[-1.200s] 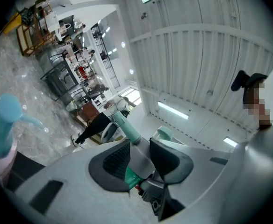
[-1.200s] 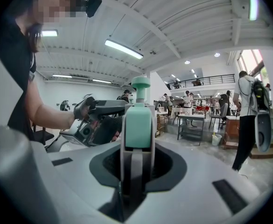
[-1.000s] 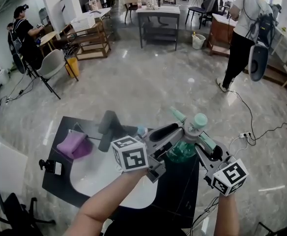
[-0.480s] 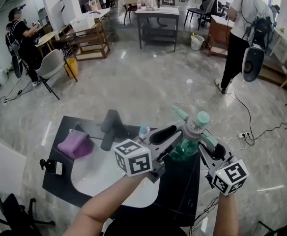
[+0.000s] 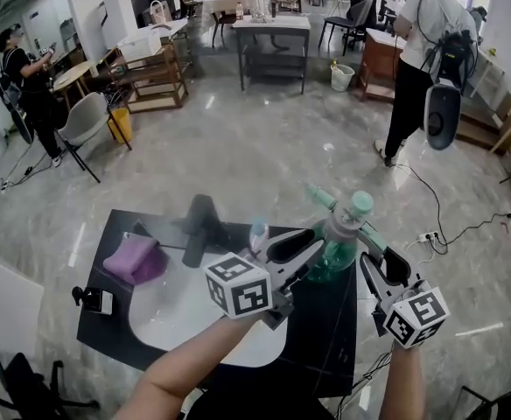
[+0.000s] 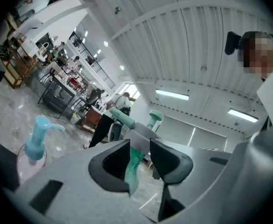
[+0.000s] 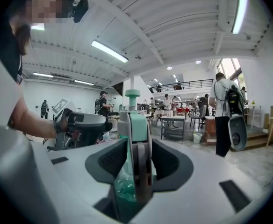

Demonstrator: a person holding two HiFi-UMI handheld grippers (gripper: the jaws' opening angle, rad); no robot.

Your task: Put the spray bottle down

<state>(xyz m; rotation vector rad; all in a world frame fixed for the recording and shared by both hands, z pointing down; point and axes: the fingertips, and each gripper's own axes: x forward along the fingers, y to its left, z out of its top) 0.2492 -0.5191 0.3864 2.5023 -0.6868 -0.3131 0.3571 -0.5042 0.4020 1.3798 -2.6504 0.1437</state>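
A green spray bottle with a pale mint head is held over the right part of the black counter. My left gripper comes in from the left, shut on its neck; in the left gripper view the green trigger sits between the pads. My right gripper stands at the bottle's right side. Its jaws are opening, and in the right gripper view the spray head stands between them with gaps on both sides.
A white basin is set in the counter, with a grey faucet, a purple cloth and a blue-pump soap bottle beside it. A person stands on the floor beyond; tables and chairs fill the back.
My right gripper's jaws have spread apart off the spray head. The left gripper has shifted slightly with the bottle still in it.
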